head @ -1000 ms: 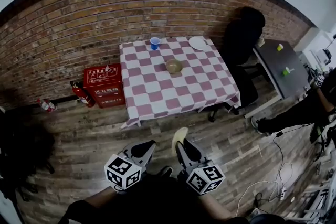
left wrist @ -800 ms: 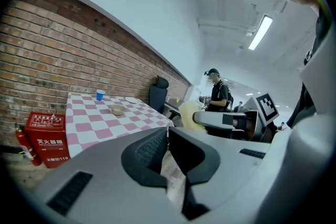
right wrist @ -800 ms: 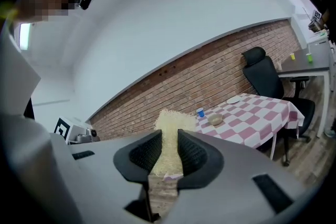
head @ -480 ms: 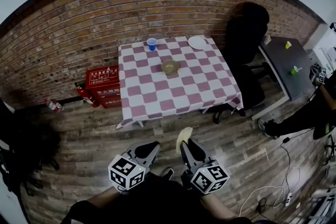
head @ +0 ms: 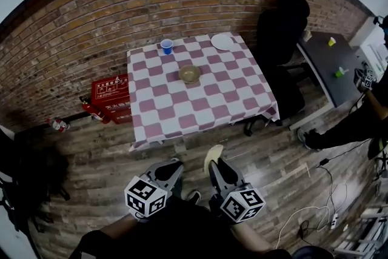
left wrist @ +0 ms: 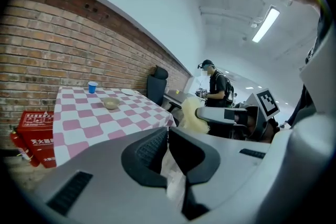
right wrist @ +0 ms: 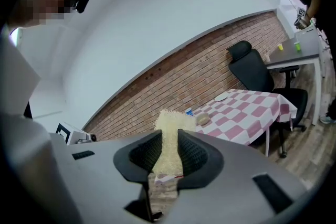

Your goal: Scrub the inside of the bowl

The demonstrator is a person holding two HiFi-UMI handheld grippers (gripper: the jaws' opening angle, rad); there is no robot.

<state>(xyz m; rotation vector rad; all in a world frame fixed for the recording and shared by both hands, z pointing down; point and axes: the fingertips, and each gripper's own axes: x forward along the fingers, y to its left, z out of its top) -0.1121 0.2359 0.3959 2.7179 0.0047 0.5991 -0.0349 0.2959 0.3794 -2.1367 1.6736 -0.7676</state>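
Observation:
A tan bowl (head: 189, 74) sits near the middle of the red-and-white checked table (head: 163, 124), far ahead of me. It also shows small in the left gripper view as the bowl (left wrist: 110, 104) and in the right gripper view as the bowl (right wrist: 202, 120). My right gripper (head: 211, 162) is held low near my body, shut on a pale yellow sponge (head: 210, 157); the sponge (right wrist: 169, 144) stands up between its jaws. My left gripper (head: 173, 168) hangs beside it, jaws closed together with nothing in them.
A blue cup (head: 167, 45) and a white plate (head: 222, 42) stand at the table's far edge. A black office chair (head: 280, 33) is to the right, a red box (head: 111, 97) and extinguishers to the left. Another person (head: 364, 112) stands by a grey desk (head: 330, 63). Cables lie on the wood floor.
The table and bowl have shifted slightly left and come a little nearer in the head view. Both grippers keep the same pose, the sponge still held.

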